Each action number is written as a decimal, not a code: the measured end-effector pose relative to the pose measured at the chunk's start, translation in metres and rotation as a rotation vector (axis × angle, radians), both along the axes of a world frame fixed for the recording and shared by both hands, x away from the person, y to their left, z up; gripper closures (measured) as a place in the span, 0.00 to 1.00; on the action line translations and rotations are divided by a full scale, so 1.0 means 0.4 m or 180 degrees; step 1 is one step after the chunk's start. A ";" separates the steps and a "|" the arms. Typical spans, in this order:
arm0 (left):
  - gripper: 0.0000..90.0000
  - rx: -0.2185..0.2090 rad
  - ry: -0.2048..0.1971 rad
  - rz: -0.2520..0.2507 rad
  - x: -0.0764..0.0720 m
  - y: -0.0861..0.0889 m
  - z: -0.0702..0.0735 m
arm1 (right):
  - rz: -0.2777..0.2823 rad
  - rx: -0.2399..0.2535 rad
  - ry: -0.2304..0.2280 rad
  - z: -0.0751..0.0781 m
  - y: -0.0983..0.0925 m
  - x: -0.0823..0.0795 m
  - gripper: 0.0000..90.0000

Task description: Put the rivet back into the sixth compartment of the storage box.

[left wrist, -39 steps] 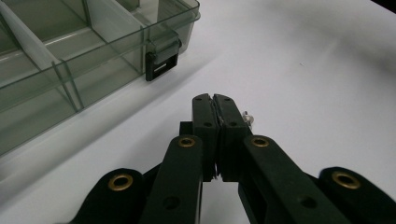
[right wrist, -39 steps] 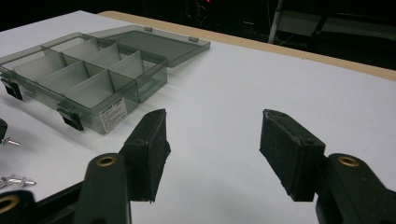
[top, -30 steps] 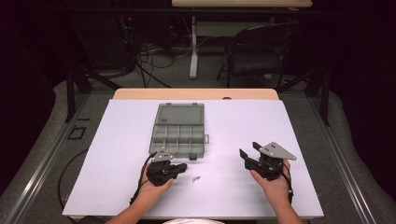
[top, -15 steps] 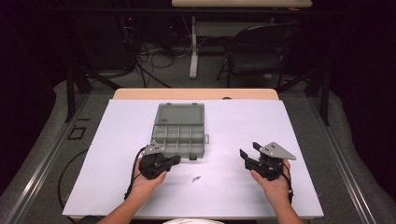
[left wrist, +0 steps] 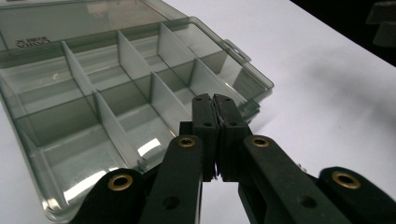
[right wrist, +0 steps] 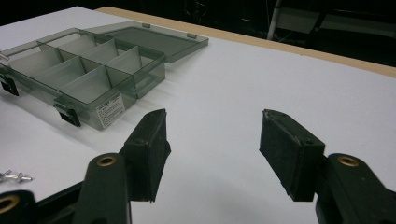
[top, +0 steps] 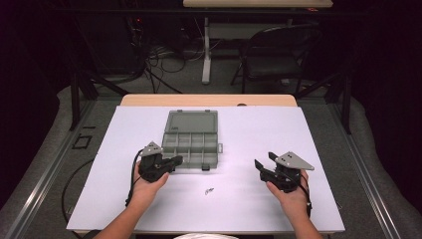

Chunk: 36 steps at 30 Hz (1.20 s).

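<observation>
A smoky grey plastic organizer box (top: 191, 145) lies open mid-table, its lid (top: 191, 122) folded flat behind it and its compartments looking empty. My left gripper (top: 174, 160) is shut, its tips hovering over the box's front left corner. In the left gripper view the jaws (left wrist: 215, 100) meet above a front compartment of the box (left wrist: 93, 93); whether anything tiny is pinched I cannot tell. A few small metal screws (top: 209, 190) lie on the sheet in front of the box. My right gripper (top: 265, 160) rests open to the right, with nothing between its pads (right wrist: 215, 135), pointing toward the box (right wrist: 79, 70).
A white sheet (top: 259, 129) covers the table, with a wooden edge (top: 209, 99) at the far side. A folding chair (top: 278, 55) and floor cables stand beyond it. The screws (right wrist: 11, 176) lie left of the right gripper's jaws.
My left gripper has lifted away from the screws and moved left and forward to the box's front edge, staying shut. The right gripper has kept still.
</observation>
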<state>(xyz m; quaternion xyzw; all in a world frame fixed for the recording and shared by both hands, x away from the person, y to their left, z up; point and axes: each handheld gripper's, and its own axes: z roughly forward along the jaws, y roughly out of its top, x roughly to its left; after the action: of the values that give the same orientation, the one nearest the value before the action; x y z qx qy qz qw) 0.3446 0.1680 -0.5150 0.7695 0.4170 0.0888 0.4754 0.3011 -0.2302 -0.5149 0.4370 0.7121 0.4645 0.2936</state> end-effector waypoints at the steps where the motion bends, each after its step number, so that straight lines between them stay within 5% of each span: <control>1: 0.99 0.0009 0.0013 0.0028 0.005 0.001 -0.002 | 0.0003 -0.0002 0.0000 0.000 0.000 0.000 0.45; 11: 0.99 0.0083 0.0153 0.0231 0.072 -0.002 -0.032 | 0.0001 0.0008 0.0020 -0.001 -0.002 0.003 0.45; 13: 0.99 0.0125 0.0100 0.0270 0.078 -0.008 -0.029 | -0.0002 0.0007 0.0021 -0.001 -0.002 0.003 0.45; 16: 0.99 0.0196 0.0026 0.0269 0.080 -0.021 -0.027 | -0.0007 0.0018 0.0020 -0.003 -0.001 0.005 0.45; 26: 0.99 0.0356 0.0097 0.0239 0.083 -0.037 -0.046 | 0.0001 0.0018 0.0026 -0.003 0.001 0.005 0.45; 36: 0.89 0.0343 0.0053 0.0247 0.073 -0.033 -0.038 | -0.0005 0.0015 0.0014 -0.003 -0.001 0.005 0.45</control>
<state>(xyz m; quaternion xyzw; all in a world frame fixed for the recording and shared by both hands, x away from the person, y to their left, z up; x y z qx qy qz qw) 0.3739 0.1550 -0.5303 0.7780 0.4451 0.1232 0.4260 0.3032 -0.2308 -0.5161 0.4392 0.7113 0.4650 0.2914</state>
